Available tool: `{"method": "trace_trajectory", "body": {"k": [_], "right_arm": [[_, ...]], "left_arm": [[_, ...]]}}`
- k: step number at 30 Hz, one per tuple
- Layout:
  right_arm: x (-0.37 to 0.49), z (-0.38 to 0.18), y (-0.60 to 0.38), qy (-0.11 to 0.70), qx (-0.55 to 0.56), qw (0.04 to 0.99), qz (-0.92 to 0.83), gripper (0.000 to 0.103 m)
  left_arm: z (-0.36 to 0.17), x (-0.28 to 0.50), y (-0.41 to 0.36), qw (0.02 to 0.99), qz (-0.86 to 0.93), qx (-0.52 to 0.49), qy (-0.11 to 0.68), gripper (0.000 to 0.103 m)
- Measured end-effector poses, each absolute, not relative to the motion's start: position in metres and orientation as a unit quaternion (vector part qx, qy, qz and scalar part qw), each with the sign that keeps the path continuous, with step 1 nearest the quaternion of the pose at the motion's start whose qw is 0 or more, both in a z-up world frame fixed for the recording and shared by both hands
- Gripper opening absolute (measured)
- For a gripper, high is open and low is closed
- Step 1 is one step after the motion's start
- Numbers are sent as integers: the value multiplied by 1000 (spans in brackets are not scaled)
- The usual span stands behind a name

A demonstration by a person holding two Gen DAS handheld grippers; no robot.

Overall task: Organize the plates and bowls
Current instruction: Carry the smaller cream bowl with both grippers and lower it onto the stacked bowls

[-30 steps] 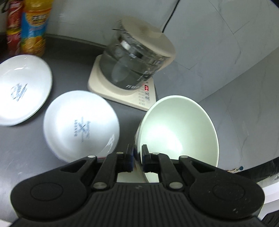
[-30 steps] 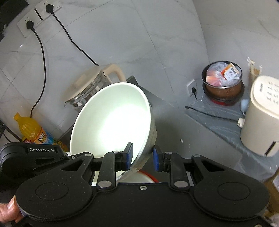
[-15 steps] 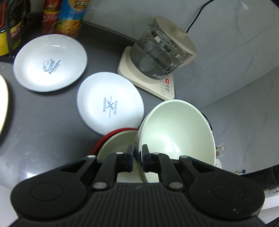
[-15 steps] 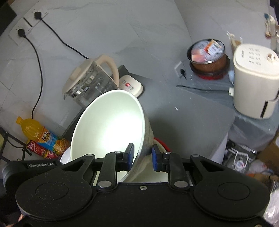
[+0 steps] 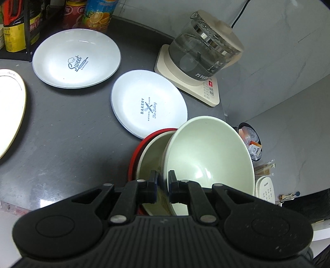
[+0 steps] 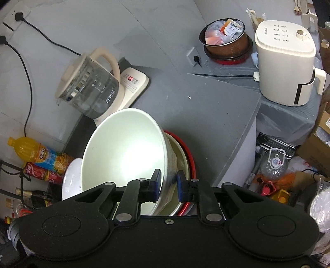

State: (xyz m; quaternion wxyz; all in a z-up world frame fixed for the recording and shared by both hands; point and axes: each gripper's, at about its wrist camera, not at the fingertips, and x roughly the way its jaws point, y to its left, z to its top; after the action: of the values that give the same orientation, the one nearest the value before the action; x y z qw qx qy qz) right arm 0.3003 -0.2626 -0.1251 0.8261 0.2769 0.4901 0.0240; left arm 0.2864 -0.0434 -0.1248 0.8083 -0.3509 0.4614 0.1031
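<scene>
A pale green bowl hangs tilted on its side, held at the rim by both grippers. My left gripper is shut on the near rim. My right gripper is shut on the bowl's wall. The bowl's lower edge reaches into a red-rimmed bowl that stands on the dark counter. Beyond it lie a white "Bakery" plate and a white "Sweet" plate. A gold-rimmed plate shows at the far left.
A glass kettle on a cream base stands at the back by the wall. Drink bottles line the back left. The counter edge drops off to the right; beyond it stand an air fryer and a pot of packets.
Both grippers have carried the pale bowl back from near the kettle to over the red-rimmed bowl, which has come into view under it. Both stay shut on the bowl.
</scene>
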Motion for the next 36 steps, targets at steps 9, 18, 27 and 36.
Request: {"method": "trace_trajectory", "body": {"k": [9, 18, 27, 36], "right_arm": [[309, -132, -253, 532, 256, 807, 4, 15], [321, -133, -247, 543, 234, 806, -4, 14], [327, -135, -244, 540, 212, 814, 0, 12], [327, -137, -247, 533, 221, 817, -1, 9]], "left_arm": [[-131, 288, -44, 812, 110, -335, 465, 8], [-142, 294, -43, 803, 116, -330, 482, 8], [-143, 303, -43, 797, 115, -316, 501, 8], [-137, 307, -35, 787, 111, -318, 518, 10]]}}
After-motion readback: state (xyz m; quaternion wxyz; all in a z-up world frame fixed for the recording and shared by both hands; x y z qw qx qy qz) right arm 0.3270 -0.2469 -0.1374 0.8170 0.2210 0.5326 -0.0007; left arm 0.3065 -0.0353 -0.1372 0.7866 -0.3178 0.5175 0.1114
